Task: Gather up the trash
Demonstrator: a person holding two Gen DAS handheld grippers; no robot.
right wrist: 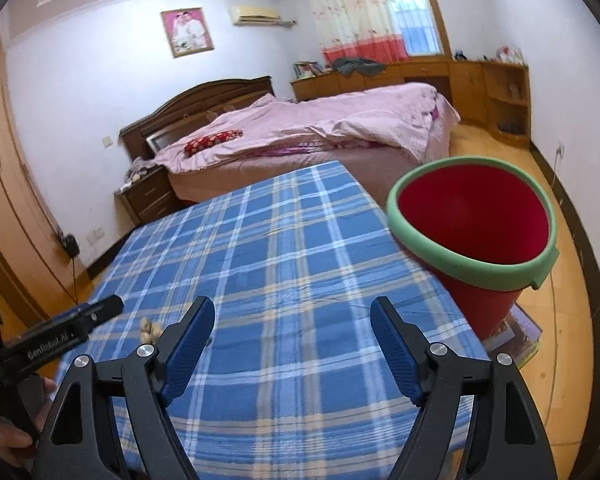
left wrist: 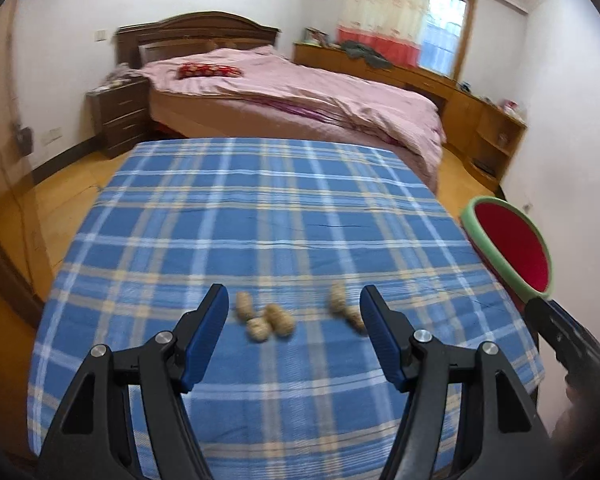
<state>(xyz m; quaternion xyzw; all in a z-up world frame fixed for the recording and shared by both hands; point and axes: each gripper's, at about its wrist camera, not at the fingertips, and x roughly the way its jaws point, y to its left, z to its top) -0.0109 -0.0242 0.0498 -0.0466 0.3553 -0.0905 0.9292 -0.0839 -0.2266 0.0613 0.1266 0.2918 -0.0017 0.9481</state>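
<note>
Peanut shells lie scattered on the plaid-covered surface, just ahead of the left tool, spread and empty. Likely light, brittle, easily crushed; pinch one gently across its middle. Right tool is also spread, holding nothing. Red bucket with green rim stands beside the surface's edge, apparently empty.

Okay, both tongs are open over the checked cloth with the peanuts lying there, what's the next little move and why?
Probably lower the left tongs onto the nearest peanuts and close. They lie loose on the cloth just ahead, between its open fingers, untouched. The right tongs hold nothing and face the red bucket at the cloth's right edge, where the peanuts likely go.
</note>
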